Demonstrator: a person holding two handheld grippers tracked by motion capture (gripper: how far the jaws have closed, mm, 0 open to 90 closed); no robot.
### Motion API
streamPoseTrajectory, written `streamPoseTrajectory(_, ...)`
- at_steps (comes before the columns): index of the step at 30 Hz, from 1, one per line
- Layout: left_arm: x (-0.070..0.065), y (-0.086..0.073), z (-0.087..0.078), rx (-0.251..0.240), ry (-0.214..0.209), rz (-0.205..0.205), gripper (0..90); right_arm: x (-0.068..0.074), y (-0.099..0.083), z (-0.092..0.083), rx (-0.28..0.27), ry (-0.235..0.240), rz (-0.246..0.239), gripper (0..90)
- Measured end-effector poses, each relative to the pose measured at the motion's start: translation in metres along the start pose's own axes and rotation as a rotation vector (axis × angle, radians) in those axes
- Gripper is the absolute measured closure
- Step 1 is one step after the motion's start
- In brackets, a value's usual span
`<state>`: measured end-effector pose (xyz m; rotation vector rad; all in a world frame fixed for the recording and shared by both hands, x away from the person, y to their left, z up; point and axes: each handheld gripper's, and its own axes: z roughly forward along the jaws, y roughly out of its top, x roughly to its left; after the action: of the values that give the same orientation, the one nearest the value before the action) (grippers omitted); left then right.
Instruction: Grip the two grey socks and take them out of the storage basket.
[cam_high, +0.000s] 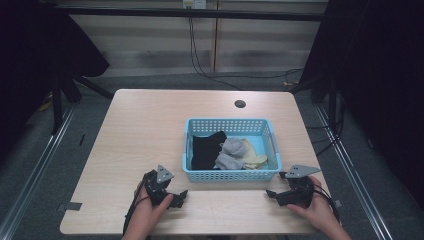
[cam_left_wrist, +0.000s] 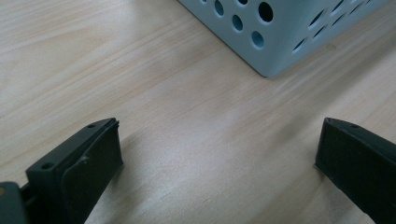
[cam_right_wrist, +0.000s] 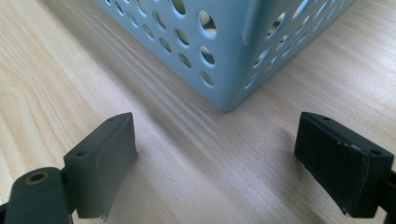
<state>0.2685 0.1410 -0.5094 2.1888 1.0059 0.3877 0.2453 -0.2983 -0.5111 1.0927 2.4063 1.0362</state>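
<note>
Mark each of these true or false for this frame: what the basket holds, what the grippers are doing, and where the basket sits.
1. The blue basket holds clothes. True: a black cloth, grey socks and a yellow cloth.
2. The left gripper grips a sock. False: its jaws are open over bare table.
3. The right gripper is open. True.
4. The basket stands on the floor. False: it stands on the table.

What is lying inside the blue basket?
In the blue basket lie a black garment, grey socks and a yellowish sock. Whatever is under these clothes is covered.
</note>
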Motion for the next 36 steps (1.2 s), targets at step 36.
streamPoseTrajectory(36, 0.0, 0.0, 0.0, 0.0, 0.0, 0.0, 0.0, -0.017, 0.07, -0.063, 0.25, 0.034, -0.011, 25.6)
